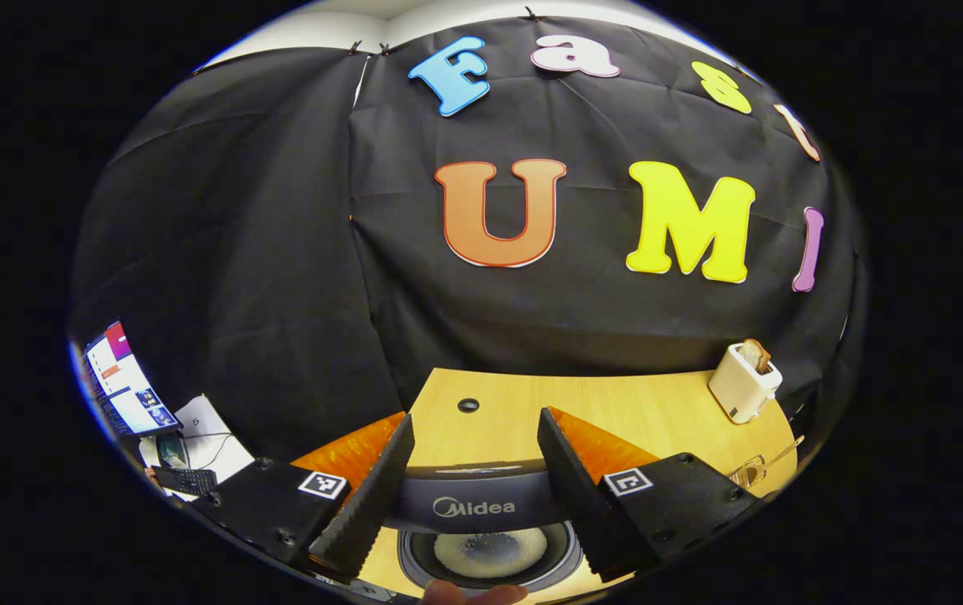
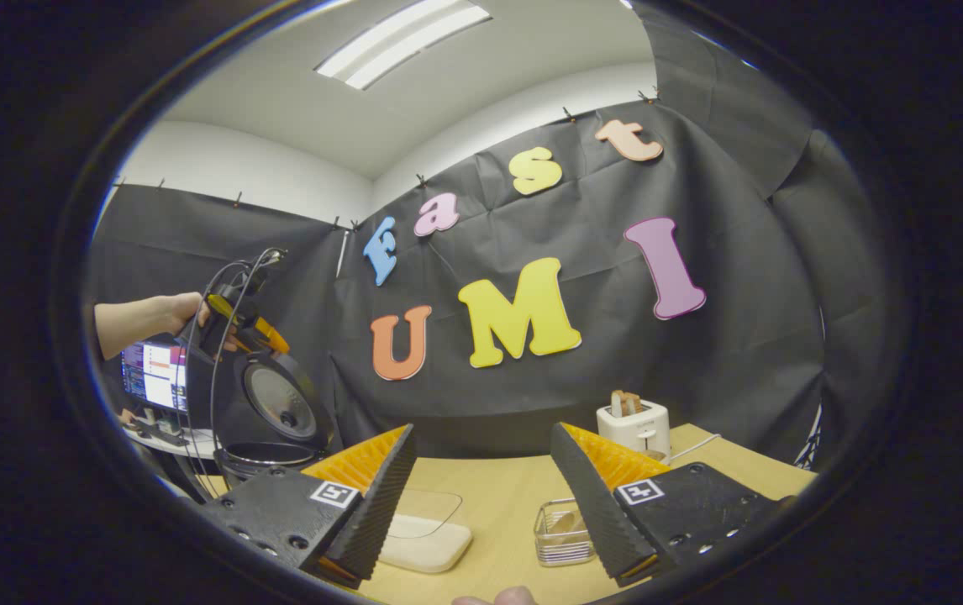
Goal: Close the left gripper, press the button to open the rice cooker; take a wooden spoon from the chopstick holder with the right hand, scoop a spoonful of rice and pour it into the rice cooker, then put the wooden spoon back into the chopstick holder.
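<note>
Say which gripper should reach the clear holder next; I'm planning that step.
Right: the right gripper has the clear holder just ahead, beside its open jaws; the left gripper hangs over the open rice cooker, farther away.

Your right gripper (image 2: 481, 470): fingers spread wide apart, nothing between them, above the wooden table (image 2: 498, 504).

Between the fingers, on the table: a pale flat block (image 2: 424, 542), a clear holder (image 2: 564, 531) with wooden pieces inside.

Right, farther back: a white toaster (image 2: 634, 428) with bread in its slots, near the black cloth wall.

Left: the rice cooker (image 2: 267, 420), lid raised upright, pot rim exposed. Above it, your other hand (image 2: 183, 315) grips the left gripper (image 2: 234, 323); cables hang from it.

Far left: a lit screen (image 2: 154, 374).
</note>
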The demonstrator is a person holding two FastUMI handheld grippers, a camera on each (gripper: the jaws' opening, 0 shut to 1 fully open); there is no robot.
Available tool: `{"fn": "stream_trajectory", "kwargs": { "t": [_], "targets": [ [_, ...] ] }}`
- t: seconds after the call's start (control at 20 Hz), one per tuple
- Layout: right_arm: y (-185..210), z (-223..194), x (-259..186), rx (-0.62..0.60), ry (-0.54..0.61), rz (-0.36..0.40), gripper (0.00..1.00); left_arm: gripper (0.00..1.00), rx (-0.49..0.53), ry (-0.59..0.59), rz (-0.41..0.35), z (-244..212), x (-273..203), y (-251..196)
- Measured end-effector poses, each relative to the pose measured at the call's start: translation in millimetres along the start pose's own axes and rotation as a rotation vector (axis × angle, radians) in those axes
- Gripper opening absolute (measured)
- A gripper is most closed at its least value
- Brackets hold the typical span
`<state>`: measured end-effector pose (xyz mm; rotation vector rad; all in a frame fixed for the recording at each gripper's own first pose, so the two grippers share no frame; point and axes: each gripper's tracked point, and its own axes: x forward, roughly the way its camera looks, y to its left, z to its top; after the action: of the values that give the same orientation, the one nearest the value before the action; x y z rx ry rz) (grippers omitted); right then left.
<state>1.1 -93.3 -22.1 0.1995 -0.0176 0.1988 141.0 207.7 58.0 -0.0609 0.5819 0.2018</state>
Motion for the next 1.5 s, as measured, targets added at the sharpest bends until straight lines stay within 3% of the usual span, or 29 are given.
{"fn": "stream_trajectory", "kwargs": {
  "t": [0.55,1.05,1.35,1.5],
  "targets": [
    [10,0,-18,-0.042,-0.008,0.002,0.95,0.95,-0.020,-0.025,0.000,-98,-47,-12],
    [20,-31,-10,-0.051,0.058,0.005,0.95,0.97,-0.148,-0.045,-0.033,-179,-45,-21],
    [24,-40,-7,-0.060,0.077,0.001,0.95,0.96,-0.018,-0.078,0.029,-196,-40,-20],
    [22,-42,-6,-0.058,0.076,-0.009,0.95,0.96,-0.018,-0.126,0.036,-196,-39,-20]
  ]
}}
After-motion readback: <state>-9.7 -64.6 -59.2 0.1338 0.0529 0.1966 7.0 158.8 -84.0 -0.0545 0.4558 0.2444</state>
